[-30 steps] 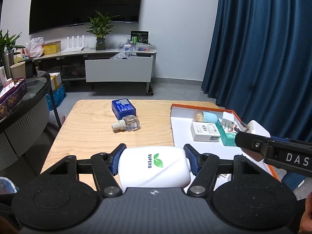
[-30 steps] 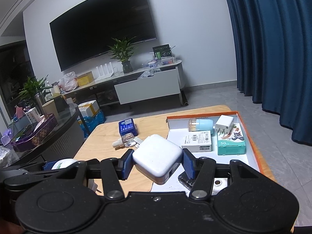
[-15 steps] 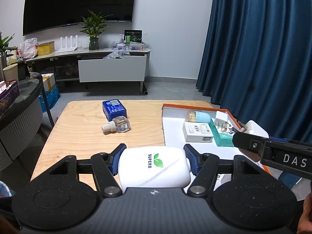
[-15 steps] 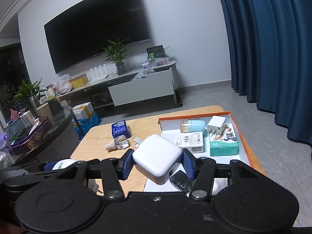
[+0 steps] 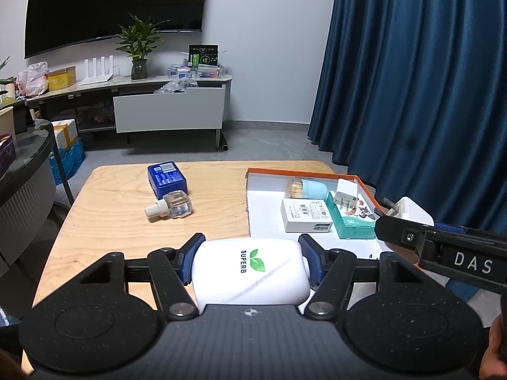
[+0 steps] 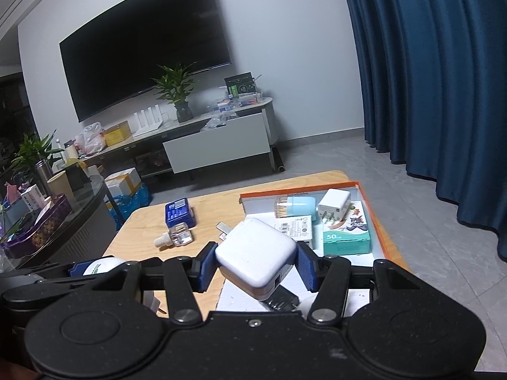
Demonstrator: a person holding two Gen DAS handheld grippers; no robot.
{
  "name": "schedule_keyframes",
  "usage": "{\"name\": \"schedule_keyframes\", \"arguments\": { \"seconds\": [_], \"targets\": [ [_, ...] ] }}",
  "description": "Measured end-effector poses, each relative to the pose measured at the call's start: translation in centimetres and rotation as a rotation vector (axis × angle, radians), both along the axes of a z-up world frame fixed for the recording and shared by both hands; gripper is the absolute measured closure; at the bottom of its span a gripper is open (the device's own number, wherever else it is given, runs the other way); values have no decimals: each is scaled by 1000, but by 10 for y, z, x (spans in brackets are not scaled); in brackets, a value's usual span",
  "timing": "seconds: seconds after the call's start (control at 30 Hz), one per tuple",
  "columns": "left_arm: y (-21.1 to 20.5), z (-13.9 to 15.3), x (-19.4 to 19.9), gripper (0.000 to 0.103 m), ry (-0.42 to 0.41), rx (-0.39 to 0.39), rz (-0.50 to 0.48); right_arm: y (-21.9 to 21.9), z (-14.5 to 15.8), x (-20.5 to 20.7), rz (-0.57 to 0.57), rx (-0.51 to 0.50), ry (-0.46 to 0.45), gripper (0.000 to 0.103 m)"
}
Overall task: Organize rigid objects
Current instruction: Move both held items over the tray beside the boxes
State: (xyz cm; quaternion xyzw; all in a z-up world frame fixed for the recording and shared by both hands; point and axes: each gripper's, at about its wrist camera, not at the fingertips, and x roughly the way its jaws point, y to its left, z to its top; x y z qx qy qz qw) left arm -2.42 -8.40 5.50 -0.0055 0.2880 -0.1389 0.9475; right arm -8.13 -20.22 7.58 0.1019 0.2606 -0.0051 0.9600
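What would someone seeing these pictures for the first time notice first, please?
Both grippers are full: the left gripper clamps a white SUPERB bottle, and the right gripper clamps a white charger with its prongs out. Beyond them, on the wooden table, an orange-rimmed tray on the right holds small boxes, while a blue box and a clear bottle lie loose to its left.

Pale grained wood table (image 5: pixel 120 221), glossy white plastic bottle (image 5: pixel 250 275)

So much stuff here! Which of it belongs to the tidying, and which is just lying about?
Belongs to the job: white SUPERB bottle in the left gripper, white charger in the right gripper, orange-rimmed tray, blue box, clear bottle.

Just lying about: television, potted plant, curtain.
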Motion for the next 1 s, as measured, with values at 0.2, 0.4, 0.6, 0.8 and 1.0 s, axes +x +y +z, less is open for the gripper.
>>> {"name": "schedule_keyframes", "arguments": {
  "seconds": [0.2,0.4,0.6,0.8,1.0],
  "targets": [
    [-11,1,6,38,5,0,-24,-12,0,2,-24,-5,9,39],
    [-24,2,13,38,12,-3,-51,-25,-2,4,-60,-3,22,39],
    [-34,-1,17,38,21,-1,-77,-35,-3,6,-84,-4,29,39],
    [-42,-3,22,38,30,3,-95,-43,-4,9,-99,-2,36,39],
    [-49,-6,28,38,35,6,-110,-48,-4,16,-106,-6,40,38]
  ]
}}
